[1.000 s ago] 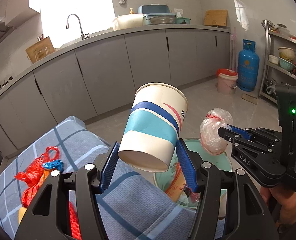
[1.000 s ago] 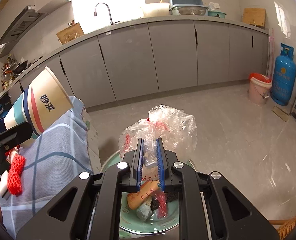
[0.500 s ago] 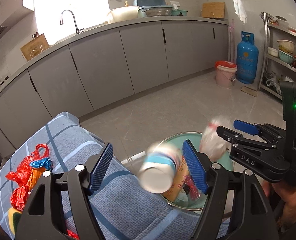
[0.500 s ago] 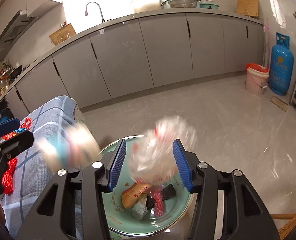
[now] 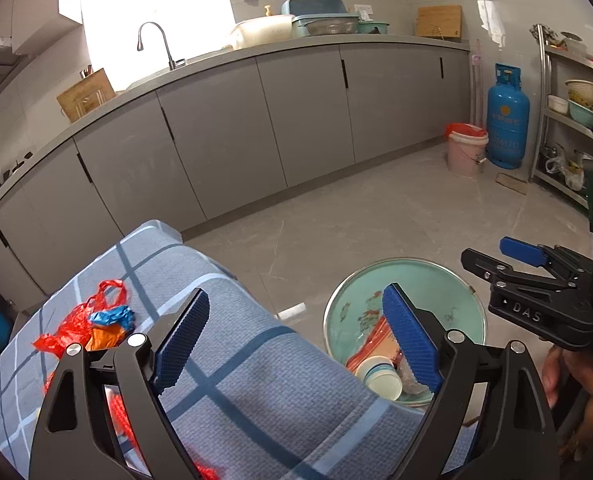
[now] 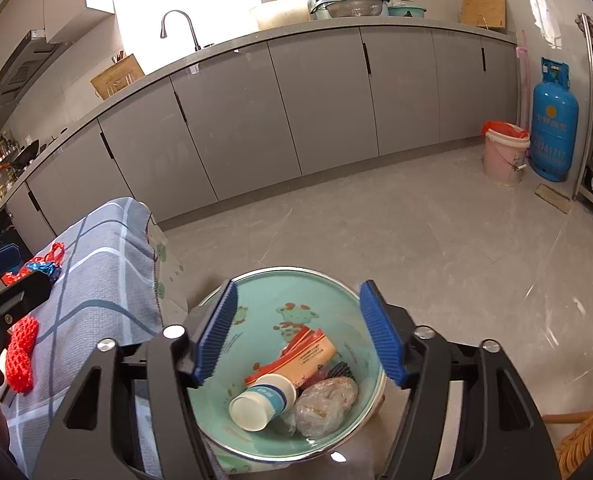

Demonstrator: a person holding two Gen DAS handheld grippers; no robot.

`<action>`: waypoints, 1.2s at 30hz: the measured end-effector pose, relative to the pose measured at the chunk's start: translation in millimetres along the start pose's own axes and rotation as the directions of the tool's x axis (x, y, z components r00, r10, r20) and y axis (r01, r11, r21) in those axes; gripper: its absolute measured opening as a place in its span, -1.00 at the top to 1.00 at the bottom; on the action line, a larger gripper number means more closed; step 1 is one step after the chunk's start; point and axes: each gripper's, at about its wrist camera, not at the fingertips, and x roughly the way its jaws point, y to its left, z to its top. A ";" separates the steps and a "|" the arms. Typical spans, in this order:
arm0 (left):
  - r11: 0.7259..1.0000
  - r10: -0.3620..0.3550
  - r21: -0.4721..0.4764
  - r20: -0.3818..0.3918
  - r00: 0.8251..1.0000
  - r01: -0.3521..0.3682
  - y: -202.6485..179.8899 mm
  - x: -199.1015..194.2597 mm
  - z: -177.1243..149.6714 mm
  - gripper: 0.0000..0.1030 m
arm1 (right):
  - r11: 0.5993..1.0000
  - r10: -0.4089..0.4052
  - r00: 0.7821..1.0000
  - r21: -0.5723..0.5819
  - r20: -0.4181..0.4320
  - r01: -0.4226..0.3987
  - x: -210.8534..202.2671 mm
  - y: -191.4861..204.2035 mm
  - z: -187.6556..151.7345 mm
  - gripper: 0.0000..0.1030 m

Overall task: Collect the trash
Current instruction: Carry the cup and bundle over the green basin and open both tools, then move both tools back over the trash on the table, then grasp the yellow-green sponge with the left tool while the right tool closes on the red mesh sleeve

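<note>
A green basin [image 6: 328, 292] [image 5: 448, 280] on the floor beside the table holds the trash. In it lie a paper cup [image 6: 262, 400] [image 5: 380, 376] on its side, a clear plastic bag [image 6: 326, 402], and an orange wrapper [image 6: 300, 356]. My right gripper [image 6: 298, 332] hovers over the basin, its jaws opening with nothing between them. My left gripper [image 5: 296, 340] hangs over the table's edge, jaws opening and empty. On the blue checked tablecloth [image 5: 256, 380] lie a red plastic bag [image 5: 80, 320] with blue and orange scraps, and a red net [image 6: 22, 344].
Grey kitchen cabinets [image 5: 296, 120] run along the far wall under a counter with a sink. A pink bucket [image 5: 465, 150] and a blue gas cylinder [image 5: 506, 120] stand at the right, next to a metal shelf rack [image 5: 576, 120]. Bare tiled floor [image 6: 416, 240] lies beyond the basin.
Both grippers let go: the paper cup fell from the left and the plastic bag from the right, and both now lie in the basin. Both sets of jaws have spread wider.
</note>
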 end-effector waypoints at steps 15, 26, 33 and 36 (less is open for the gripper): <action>0.988 0.140 -0.060 0.006 0.990 -0.140 69.5 -60.1 -41.4 -0.82 | 0.990 0.100 0.994 -0.096 -0.039 -0.103 -17.8 79.2 -14.9 -0.36; 0.949 0.259 -0.173 -0.055 0.964 -0.265 145.4 -87.4 -84.8 -0.82 | 0.958 0.187 0.979 -0.204 -0.088 -0.201 -26.4 158.9 -34.5 -0.40; 0.931 0.244 -0.256 -0.096 0.965 -0.261 173.4 -80.2 -102.7 -0.82 | 0.932 0.217 0.971 -0.275 -0.099 -0.236 -38.2 197.9 -42.2 -0.47; 0.935 0.208 -0.272 -0.100 0.973 -0.227 175.4 -70.4 -105.5 -0.82 | 0.927 0.214 0.972 -0.293 -0.102 -0.235 -41.6 204.6 -42.9 -0.48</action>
